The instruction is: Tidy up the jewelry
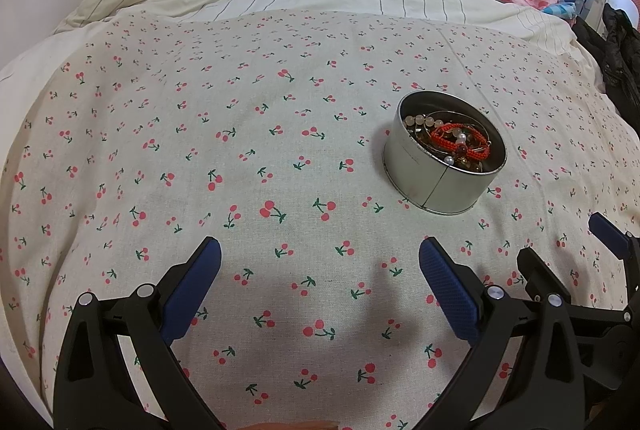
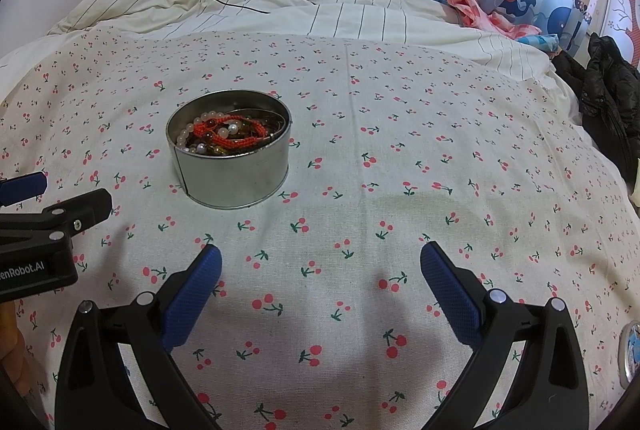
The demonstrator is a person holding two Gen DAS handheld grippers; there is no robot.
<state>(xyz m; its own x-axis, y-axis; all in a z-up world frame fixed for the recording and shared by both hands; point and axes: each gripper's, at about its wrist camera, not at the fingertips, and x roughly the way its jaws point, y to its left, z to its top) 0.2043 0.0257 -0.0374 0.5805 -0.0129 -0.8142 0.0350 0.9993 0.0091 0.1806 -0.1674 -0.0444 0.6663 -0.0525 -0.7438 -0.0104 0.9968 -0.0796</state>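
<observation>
From the left wrist, the left claw (image 1: 320, 266) hangs spread wide and empty over the cherry-print cloth (image 1: 200, 150) on the bed. The round metal tin (image 1: 432, 182) sits ahead and to its right, lidless, with the right claw (image 1: 560, 242) showing at the lower right edge.

From the right wrist, the right claw (image 2: 320, 270) is likewise spread wide with nothing between its fingers. The tin (image 2: 232, 174) stands ahead and to its left, well apart from both claws. It holds a tangle: a red woven bracelet (image 2: 236, 134) on top, pale beads (image 2: 188, 134) and what may be thin metal bangles beneath, hard to separate here.

The jewelry looks already gathered, so closing the tin seems next. A round disc (image 2: 630, 354) at the far right edge could be its lid; reaching it calls for the right claw to swing right.
</observation>
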